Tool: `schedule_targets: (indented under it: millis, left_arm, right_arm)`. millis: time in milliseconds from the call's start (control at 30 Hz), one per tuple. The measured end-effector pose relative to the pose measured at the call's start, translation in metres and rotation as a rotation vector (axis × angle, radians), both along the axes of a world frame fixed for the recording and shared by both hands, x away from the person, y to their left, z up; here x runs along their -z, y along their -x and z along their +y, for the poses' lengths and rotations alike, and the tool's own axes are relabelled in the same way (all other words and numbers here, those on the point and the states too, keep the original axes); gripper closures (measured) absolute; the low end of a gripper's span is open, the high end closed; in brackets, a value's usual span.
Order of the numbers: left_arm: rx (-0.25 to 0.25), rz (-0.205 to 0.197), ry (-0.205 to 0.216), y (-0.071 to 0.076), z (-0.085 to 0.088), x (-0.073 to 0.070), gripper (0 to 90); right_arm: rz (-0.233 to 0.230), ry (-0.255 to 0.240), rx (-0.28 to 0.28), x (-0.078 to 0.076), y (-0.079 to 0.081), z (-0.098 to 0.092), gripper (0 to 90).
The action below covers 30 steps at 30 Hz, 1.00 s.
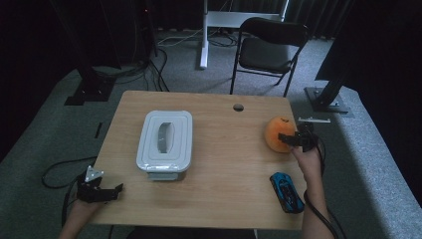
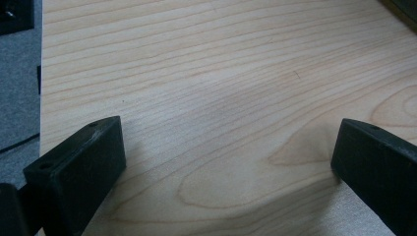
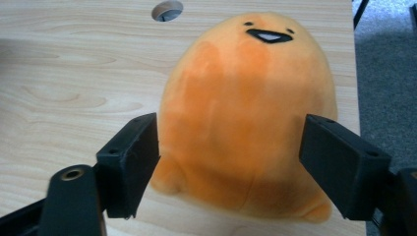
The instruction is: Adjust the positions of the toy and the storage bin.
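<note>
An orange plush toy (image 1: 276, 133) with a small black face sits near the right edge of the wooden table (image 1: 224, 169). My right gripper (image 1: 284, 141) reaches it from the near side. In the right gripper view the plush toy (image 3: 236, 123) rests on the table between the two black jaws of the right gripper (image 3: 228, 142), which stand wide at its sides without squeezing it. My left gripper (image 1: 117, 191) hovers at the table's near left corner. In the left gripper view the left gripper (image 2: 228, 147) is open over bare wood.
A white lidded box (image 1: 165, 139) with a grey handle stands left of the table's middle. A blue toy car (image 1: 287, 192) lies near the front right corner. A cable hole (image 1: 238, 107) marks the far edge. A black folding chair (image 1: 268, 50) stands beyond the table.
</note>
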<state>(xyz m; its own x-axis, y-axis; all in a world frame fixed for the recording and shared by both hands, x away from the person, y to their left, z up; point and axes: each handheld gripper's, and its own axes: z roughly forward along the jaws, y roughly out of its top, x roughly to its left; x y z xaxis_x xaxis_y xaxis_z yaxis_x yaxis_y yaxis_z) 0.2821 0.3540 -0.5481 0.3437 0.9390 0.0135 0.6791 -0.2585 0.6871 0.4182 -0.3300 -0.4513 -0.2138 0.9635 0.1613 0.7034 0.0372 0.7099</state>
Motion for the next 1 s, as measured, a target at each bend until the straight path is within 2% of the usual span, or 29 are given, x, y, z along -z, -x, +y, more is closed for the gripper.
schedule_targets:
  millis: [133, 167, 233, 400, 433, 533, 600, 733, 967, 1000]
  left_arm:
    - [0.000, 0.000, 0.000, 0.000, 0.000, 0.000, 0.3]
    - [0.000, 0.000, 0.000, 0.000, 0.000, 0.000, 0.3]
    - [-0.001, 0.000, 0.000, 0.000, 0.000, 0.000, 0.3]
    - [-0.001, 0.000, 0.000, 0.000, 0.000, 0.000, 0.3]
    - [-0.001, 0.000, 0.000, 0.000, 0.000, 0.000, 0.3]
    - [-0.001, 0.000, 0.000, 0.000, 0.000, 0.000, 0.3]
    - [-0.001, 0.000, 0.000, 0.000, 0.000, 0.000, 0.3]
    - [-0.001, 0.000, 0.000, 0.000, 0.000, 0.000, 0.3]
    - [-0.001, 0.000, 0.000, 0.000, 0.000, 0.000, 0.3]
    - [-0.002, 0.000, 0.000, 0.000, 0.000, 0.000, 0.3]
  right_arm:
    - [0.000, 0.012, -0.018, 0.002, 0.008, 0.003, 17.8]
    - [0.008, -0.003, -0.032, 0.003, 0.013, 0.004, 17.8]
    - [0.002, 0.015, -0.026, 0.005, 0.018, 0.005, 17.7]
    - [-0.012, 0.001, -0.015, 0.007, 0.031, 0.002, 15.1]
    - [-0.018, -0.004, -0.001, 0.009, 0.038, -0.001, 12.9]
    - [-0.018, -0.002, -0.007, 0.012, 0.048, -0.003, 10.7]
    - [-0.020, -0.003, -0.012, 0.012, 0.052, -0.003, 10.7]
    - [-0.033, -0.005, 0.004, 0.014, 0.075, -0.007, 10.7]
    - [-0.015, -0.001, 0.007, 0.023, 0.097, -0.005, 10.9]
    - [-0.012, -0.014, 0.009, 0.026, 0.103, -0.005, 10.9]
